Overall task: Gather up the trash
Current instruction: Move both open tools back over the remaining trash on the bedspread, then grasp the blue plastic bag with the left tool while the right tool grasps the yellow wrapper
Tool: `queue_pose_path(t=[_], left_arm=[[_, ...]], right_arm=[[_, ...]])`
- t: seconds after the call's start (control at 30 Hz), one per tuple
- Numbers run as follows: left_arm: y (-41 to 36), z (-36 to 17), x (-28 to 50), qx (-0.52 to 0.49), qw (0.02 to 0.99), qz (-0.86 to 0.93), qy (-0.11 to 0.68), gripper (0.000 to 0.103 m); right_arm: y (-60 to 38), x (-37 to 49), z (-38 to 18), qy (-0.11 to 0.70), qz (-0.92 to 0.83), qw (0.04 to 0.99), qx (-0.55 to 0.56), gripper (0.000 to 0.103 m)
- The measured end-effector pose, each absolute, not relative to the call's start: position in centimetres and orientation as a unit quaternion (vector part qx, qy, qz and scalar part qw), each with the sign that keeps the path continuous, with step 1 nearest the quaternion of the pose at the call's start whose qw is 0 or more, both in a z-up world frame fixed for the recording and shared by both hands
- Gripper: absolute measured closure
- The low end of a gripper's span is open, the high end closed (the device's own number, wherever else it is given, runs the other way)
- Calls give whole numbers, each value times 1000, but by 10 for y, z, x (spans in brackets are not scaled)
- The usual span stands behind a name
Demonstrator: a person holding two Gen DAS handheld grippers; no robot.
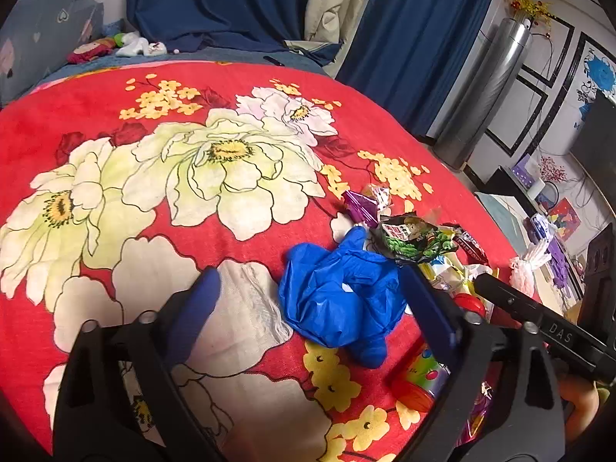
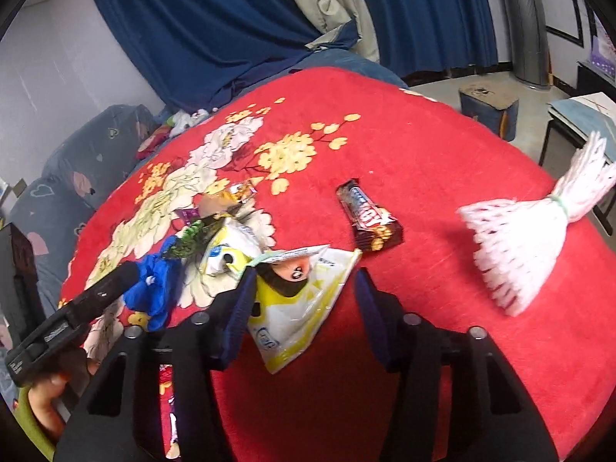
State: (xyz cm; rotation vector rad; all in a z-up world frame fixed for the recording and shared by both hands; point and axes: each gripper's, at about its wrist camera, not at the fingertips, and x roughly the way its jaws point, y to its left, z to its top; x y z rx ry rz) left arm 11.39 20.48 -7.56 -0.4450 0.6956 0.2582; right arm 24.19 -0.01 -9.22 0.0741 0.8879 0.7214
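A crumpled blue glove (image 1: 338, 300) lies on the red floral blanket (image 1: 238, 254) between the fingers of my left gripper (image 1: 310, 285). Its right finger (image 1: 419, 292) is at the glove's edge and the left one stands well off it, so the gripper is open. My right gripper (image 2: 306, 275) straddles a yellow-and-white snack wrapper (image 2: 304, 304). The left finger (image 2: 242, 300) is against the wrapper, the right one is just clear, so these jaws are open too. Beside them lie a green-black wrapper (image 1: 415, 240), a purple wrapper (image 1: 360, 206), a brown chocolate bar (image 2: 369, 217) and a white foam net (image 2: 527, 238).
The blanket's edge drops to the floor at the right, where a small stool (image 2: 489, 109) and a low table (image 2: 577, 127) stand. Pillows (image 2: 61, 177) and blue curtains (image 1: 238, 4) bound the far side. A colourful packet (image 1: 423, 377) lies under my left gripper.
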Motion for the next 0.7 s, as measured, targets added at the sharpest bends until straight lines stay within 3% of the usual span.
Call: queue_pose_path(t=[0.1,0.17,0.33,0.4,0.53,0.7], left_arm=[[202,-76,114,-212,909,120,338,36],[201,-76,115,-210,910,117,339,45],[199,-76,115,-212,910,110,339,76],[200,-76,114,-215,910,109,338,84],[203,-74,110,-225,910,109,331,92],[203,-64,102,-221,915,108,319,93]], right_arm=[[-1,238,-91,416,346,840,32,62],[-5,238,-90,416,342,842,34,86],[-16,238,-92,422,343,838,46,88],[-18,233,-89,413,344,842,43,89],[-22,222,-80,388,345,854,32,91],[-31,213,-74,371,344,862,29,92]])
